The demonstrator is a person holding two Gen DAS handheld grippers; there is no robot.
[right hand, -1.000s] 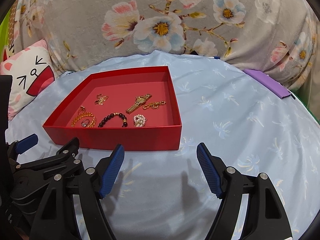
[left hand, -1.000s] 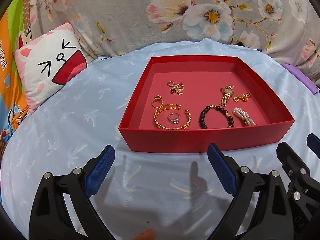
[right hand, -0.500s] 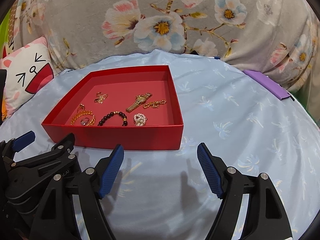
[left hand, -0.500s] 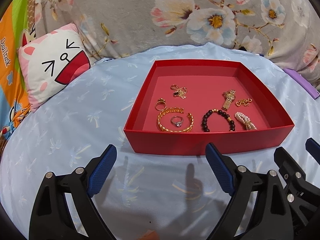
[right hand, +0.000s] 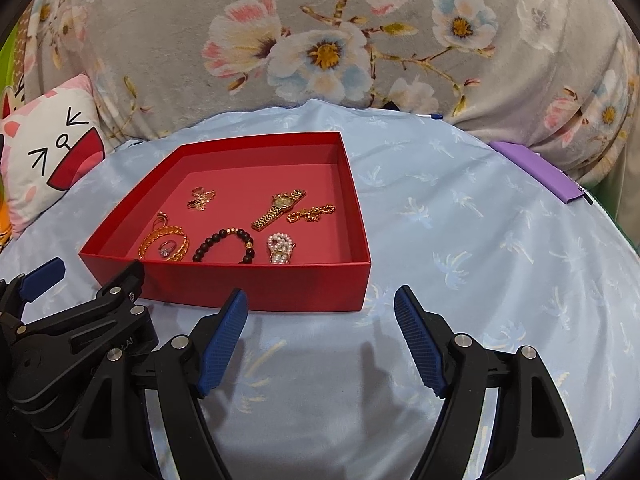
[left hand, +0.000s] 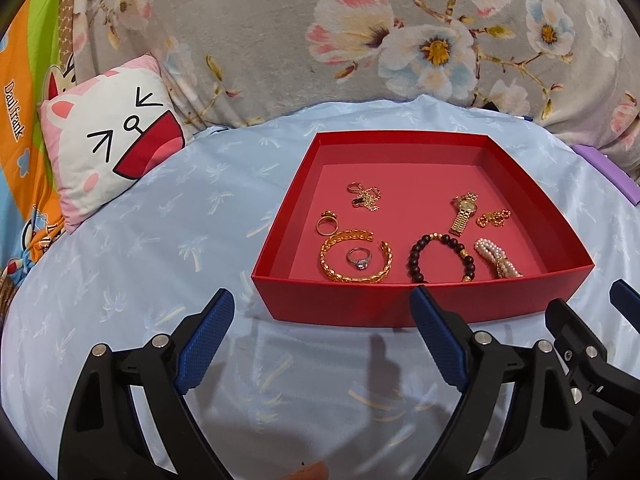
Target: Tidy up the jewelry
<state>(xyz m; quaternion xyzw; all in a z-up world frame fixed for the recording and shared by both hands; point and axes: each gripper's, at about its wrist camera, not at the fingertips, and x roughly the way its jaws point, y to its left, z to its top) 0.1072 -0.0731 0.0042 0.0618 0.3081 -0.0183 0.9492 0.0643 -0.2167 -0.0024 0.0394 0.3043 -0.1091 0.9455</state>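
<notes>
A shallow red box (left hand: 360,304) (right hand: 256,288) sits on a light blue sheet. In it lie a gold cuff bangle (left hand: 356,258) around a silver ring (left hand: 359,258), a gold ring (left hand: 327,224), a gold chain with pendant (left hand: 366,196), a gold watch (left hand: 463,210) (right hand: 279,208), a gold chain bracelet (left hand: 494,218), a dark bead bracelet (left hand: 440,256) (right hand: 224,244) and a pearl bracelet (left hand: 496,258) (right hand: 281,249). My left gripper (left hand: 320,332) is open and empty just in front of the box. My right gripper (right hand: 320,332) is open and empty near the box's front right corner.
A cat-face cushion (left hand: 108,140) lies at the left. A grey floral blanket (left hand: 360,40) rises behind the sheet. A purple flat item (right hand: 536,168) lies at the right edge. Bare blue sheet (right hand: 480,240) stretches to the right of the box.
Both grippers have drawn back and shifted left a little, so the box sits farther right and slightly smaller in the left wrist view. The jewelry has not moved.
</notes>
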